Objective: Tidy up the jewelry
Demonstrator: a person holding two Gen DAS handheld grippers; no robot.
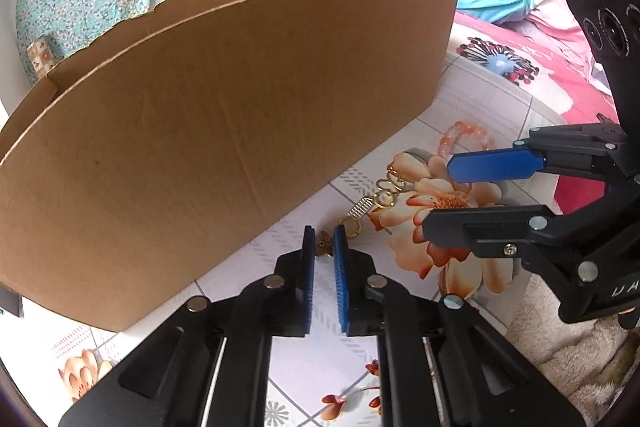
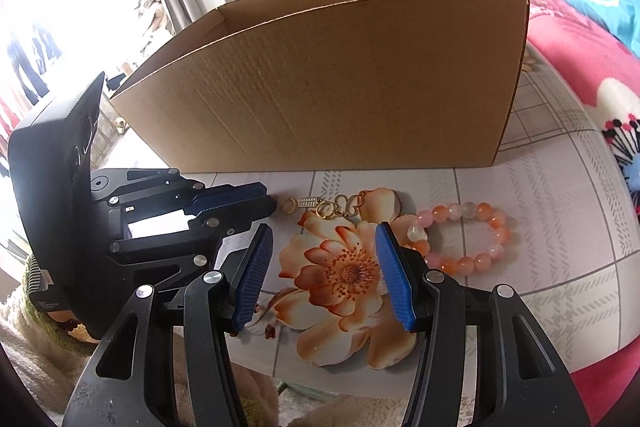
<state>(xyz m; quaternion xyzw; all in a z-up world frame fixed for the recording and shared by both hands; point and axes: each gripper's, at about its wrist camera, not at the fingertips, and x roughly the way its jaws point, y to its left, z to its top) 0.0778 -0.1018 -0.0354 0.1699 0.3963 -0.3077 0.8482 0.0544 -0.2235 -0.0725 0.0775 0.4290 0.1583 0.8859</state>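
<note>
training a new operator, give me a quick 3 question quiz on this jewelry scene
1. True or false: the beaded bracelet lies inside the cardboard box.
2. Which hand-held gripper is closing around the end of the gold chain: A left, B right?
3. Fill in: the right hand-held gripper's jaws are ____.

Key: 1 false, it lies on the floral cloth in front of the box. 2 A. 3 open.

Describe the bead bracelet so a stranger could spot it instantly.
Find the big open cardboard box. On the flowered cloth before its right end lies the bead bracelet. Unlike the thin gold chain beside it, it is a ring of round orange and pink beads.
</note>
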